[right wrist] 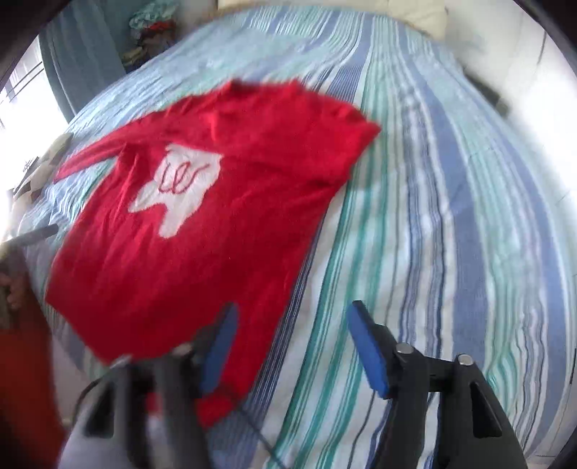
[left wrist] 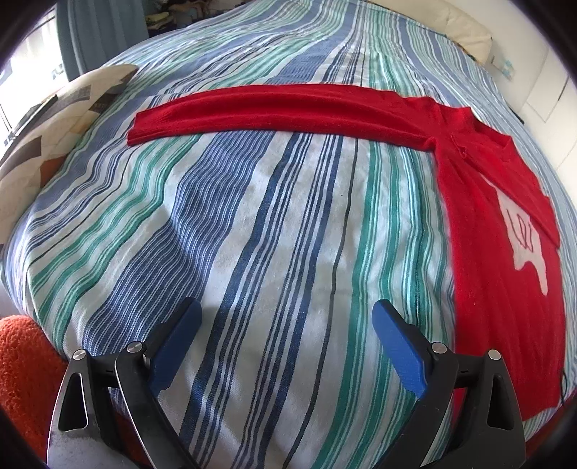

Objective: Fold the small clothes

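Observation:
A small red sweater (left wrist: pixel 497 259) with a white patch on its chest lies flat on the striped bedspread (left wrist: pixel 274 231). Its left sleeve (left wrist: pixel 274 108) stretches straight out across the bed, far ahead of my left gripper (left wrist: pixel 286 317), which is open and empty above bare bedspread, left of the sweater's body. In the right wrist view the sweater (right wrist: pixel 202 223) lies to the left, its right sleeve folded in over the body. My right gripper (right wrist: pixel 292 324) is open and empty, its left finger over the sweater's lower right hem. This view is motion-blurred.
A patterned cushion (left wrist: pixel 54 122) lies at the bed's left edge. A cream pillow (left wrist: pixel 465 29) sits at the far end. An orange fuzzy fabric (left wrist: pixel 21 364) is at the near left corner. A thin black cable (right wrist: pixel 252 429) runs near the sweater's hem.

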The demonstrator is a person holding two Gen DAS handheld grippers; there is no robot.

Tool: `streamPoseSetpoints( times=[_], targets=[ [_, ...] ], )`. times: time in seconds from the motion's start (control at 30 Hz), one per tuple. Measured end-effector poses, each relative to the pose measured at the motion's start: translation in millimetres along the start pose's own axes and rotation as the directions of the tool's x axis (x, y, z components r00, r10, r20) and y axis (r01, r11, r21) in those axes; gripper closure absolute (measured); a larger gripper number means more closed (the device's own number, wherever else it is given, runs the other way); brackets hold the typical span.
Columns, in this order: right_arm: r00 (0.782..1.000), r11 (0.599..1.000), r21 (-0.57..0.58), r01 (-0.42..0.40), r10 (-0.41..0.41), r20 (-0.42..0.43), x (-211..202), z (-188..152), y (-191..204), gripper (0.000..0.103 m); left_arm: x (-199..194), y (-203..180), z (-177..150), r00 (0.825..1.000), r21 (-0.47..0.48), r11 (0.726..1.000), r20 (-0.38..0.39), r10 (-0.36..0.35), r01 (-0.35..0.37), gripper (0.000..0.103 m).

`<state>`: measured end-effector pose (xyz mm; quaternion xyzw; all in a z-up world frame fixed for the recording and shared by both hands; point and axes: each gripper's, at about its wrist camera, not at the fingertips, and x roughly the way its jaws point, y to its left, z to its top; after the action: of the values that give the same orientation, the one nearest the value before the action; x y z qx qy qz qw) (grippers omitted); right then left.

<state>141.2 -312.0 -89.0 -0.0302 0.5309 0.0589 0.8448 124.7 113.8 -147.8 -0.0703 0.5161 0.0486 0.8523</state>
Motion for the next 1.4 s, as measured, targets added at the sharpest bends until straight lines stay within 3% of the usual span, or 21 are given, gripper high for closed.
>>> streamPoseSetpoints(
  times=[0.07,0.27,0.47,1.4],
  targets=[
    [0.993,0.997,0.071,0.016,-0.024,0.112,-27,-14,9,0.015,0,0,1,1.0,0.005,1.0,0.0,0.001,-0.001,0.007],
    [0.958,0.97,0.236,-0.052,-0.018,0.286,-49,-50,49,0.015,7,-4,-1,1.0,0.037,0.999,-0.023,0.015,-0.014,0.005],
    [0.964,0.993,0.101,-0.057,0.029,0.264,-43,-51,85,0.015,9,-11,-2,0.999,0.073,0.997,-0.028,0.035,-0.033,0.004],
    [0.962,0.996,0.068,-0.062,0.041,0.269,-29,-59,93,0.015,13,-22,-8,0.995,0.129,0.988,-0.034,0.089,-0.084,0.001]
  ],
)
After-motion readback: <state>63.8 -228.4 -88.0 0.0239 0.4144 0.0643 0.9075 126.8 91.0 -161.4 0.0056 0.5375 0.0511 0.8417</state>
